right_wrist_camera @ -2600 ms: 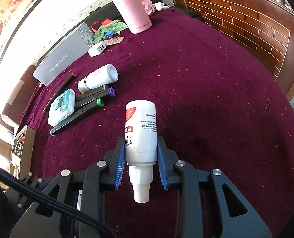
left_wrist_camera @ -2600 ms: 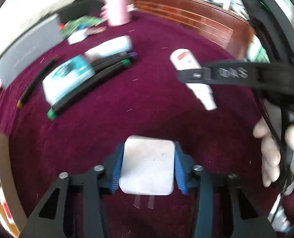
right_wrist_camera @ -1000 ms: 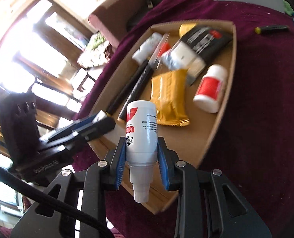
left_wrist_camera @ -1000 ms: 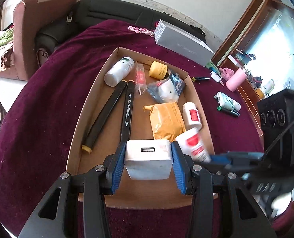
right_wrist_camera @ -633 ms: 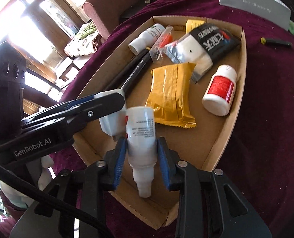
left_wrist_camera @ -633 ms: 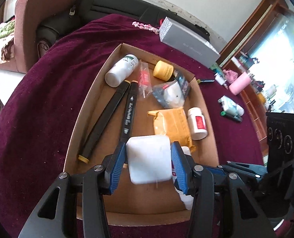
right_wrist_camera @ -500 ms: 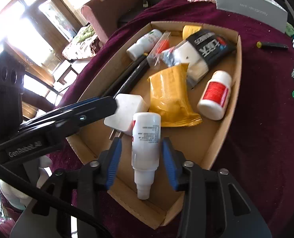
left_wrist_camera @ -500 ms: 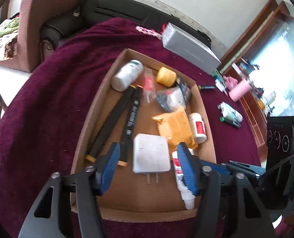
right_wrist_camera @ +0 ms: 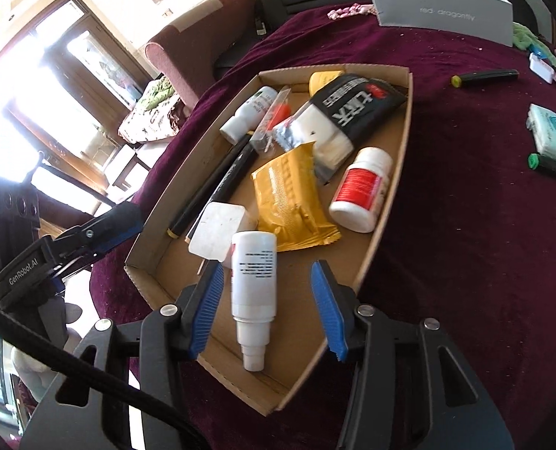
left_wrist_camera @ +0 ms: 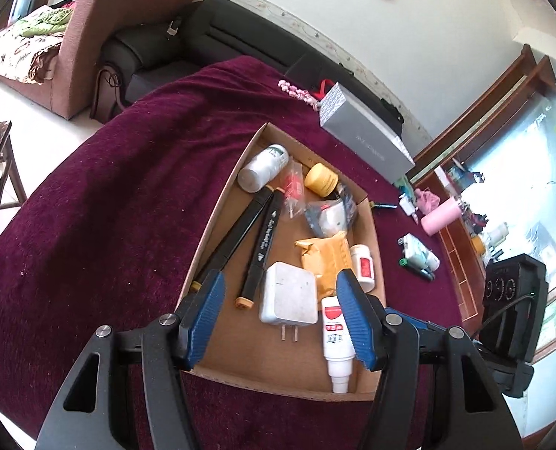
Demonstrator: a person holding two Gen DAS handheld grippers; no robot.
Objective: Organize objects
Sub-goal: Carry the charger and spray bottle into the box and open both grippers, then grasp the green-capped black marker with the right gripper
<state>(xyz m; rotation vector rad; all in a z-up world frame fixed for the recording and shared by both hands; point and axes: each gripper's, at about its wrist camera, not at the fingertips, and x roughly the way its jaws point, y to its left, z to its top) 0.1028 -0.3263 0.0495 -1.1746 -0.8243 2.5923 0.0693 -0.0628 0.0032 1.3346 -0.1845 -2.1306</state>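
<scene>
1. Blue-padded and spread, my left gripper (left_wrist_camera: 283, 320) and right gripper (right_wrist_camera: 268, 305) hang over the near end of the cardboard tray (left_wrist_camera: 218, 221), both sets of jaws having just been opening; nothing is pinched, though each released item lies in the gap below.

2. White plastic, the spray bottle (right_wrist_camera: 253, 281) lies flat on the tray floor, nozzle toward me. I judge it light, stiff and slick; it could roll, so a grip across the barrel's middle suits it best.

3. Just beside it, touching or nearly so, the white charger (left_wrist_camera: 288, 296) rests flat with prongs toward me. It looks dense, rigid and smooth-faced; I would take it by its two flat sides, never the prongs.

4. Beyond, the yellow packet (right_wrist_camera: 291, 202) looks soft and crinkly, and the red-labelled pill bottle (right_wrist_camera: 362, 189) lies on its side by the tray wall.

5. Farthest, on the maroon cloth (right_wrist_camera: 484, 243) outside the tray, a green-capped marker (right_wrist_camera: 551, 167) and a teal tissue pack (right_wrist_camera: 553, 135) wait, not yet tidied.
</scene>
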